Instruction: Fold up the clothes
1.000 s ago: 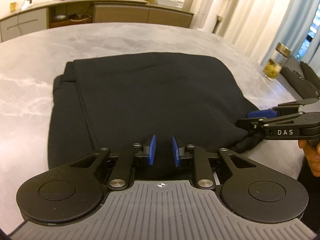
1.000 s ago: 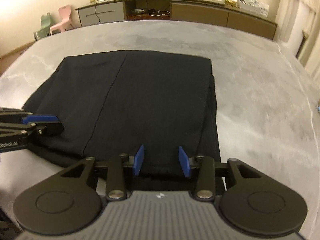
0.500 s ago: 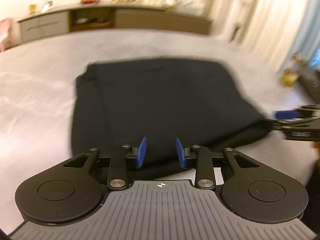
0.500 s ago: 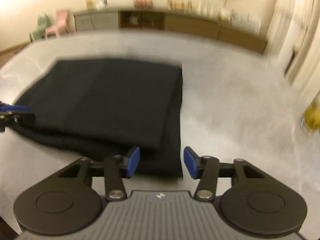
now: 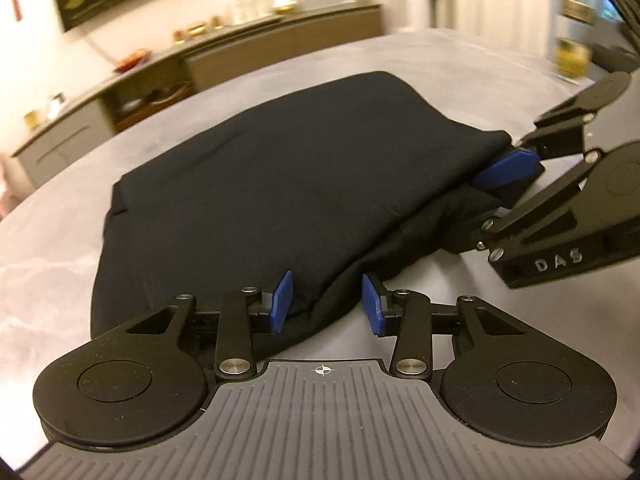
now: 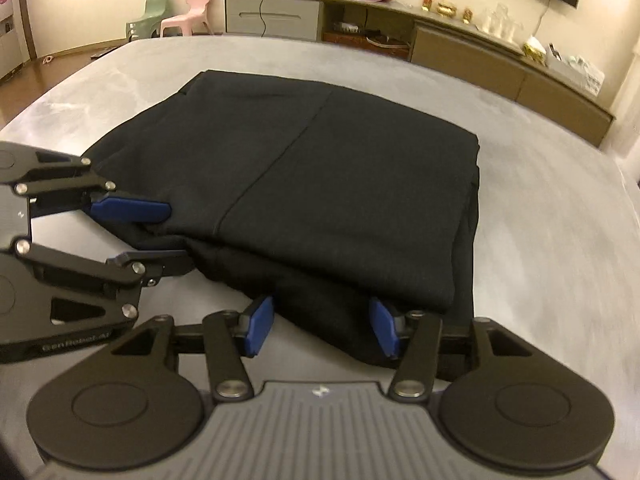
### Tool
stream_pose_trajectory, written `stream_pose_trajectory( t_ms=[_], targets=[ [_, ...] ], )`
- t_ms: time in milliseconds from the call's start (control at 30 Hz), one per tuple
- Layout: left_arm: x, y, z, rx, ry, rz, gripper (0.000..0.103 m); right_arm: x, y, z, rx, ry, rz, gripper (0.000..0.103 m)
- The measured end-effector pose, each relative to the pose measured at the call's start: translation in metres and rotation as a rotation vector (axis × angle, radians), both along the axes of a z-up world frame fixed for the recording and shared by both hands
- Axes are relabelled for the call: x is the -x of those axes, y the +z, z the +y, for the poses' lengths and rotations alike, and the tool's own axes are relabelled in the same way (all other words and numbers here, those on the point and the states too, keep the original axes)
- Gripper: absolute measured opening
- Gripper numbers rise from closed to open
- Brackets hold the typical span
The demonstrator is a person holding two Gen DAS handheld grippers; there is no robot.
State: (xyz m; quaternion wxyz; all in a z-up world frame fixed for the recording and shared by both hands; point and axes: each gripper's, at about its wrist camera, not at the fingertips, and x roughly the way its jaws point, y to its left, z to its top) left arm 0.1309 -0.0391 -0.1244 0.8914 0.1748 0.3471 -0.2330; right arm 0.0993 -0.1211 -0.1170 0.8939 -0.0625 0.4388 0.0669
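Folded garment (image 6: 320,184) on table (image 6: 540,240), sideboard (image 6: 460,48) behind.

"DAS" on R gripper (image 5: 500,196)

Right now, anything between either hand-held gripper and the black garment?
Nothing visible. The black garment near edge already lies between the open pads of the left hand-held gripper and the right hand-held gripper, whose jaws are opening.

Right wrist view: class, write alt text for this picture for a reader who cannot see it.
A folded black garment lies on a grey marble-look table, its near edge between the opening blue pads of the right gripper, which do not press it. The left gripper straddles the garment's left corner from the side. A long sideboard lines the far wall.
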Motion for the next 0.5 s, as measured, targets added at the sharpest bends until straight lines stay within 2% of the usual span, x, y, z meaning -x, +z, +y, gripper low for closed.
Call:
stream_pose_trajectory(
  t_ms=[133, 167, 200, 233, 300, 400, 433, 500],
  targets=[
    [-0.034, 0.005, 0.009, -0.001, 0.024, 0.029, 0.027, -0.037, -0.004, -0.005, 0.004, -0.029, -0.038, 0.055],
    [-0.037, 0.011, 0.015, 0.021, 0.01, 0.054, 0.026, -0.037, -0.003, -0.013, -0.02, -0.045, -0.025, 0.055],
    [-0.038, 0.019, 0.023, 0.053, -0.009, 0.085, 0.026, -0.033, 0.0, -0.02, -0.051, -0.041, -0.012, 0.052],
    [-0.037, 0.031, 0.034, 0.114, -0.025, 0.111, 0.027, -0.025, 0.007, -0.026, -0.085, -0.033, -0.023, 0.044],
    [-0.041, 0.055, 0.056, 0.239, -0.023, 0.123, 0.029, -0.013, 0.027, -0.033, -0.145, -0.03, -0.091, 0.041],
    [-0.071, 0.068, 0.079, 0.332, 0.09, 0.094, 0.03, -0.022, 0.052, -0.031, -0.169, -0.046, -0.21, 0.041],
    [-0.081, 0.062, 0.085, 0.333, 0.129, 0.102, 0.03, -0.032, 0.051, -0.029, -0.153, -0.047, -0.225, 0.041],
    [-0.098, 0.044, 0.097, 0.32, 0.202, 0.143, 0.029, -0.055, 0.036, -0.023, -0.11, -0.045, -0.198, 0.041]
  ],
)
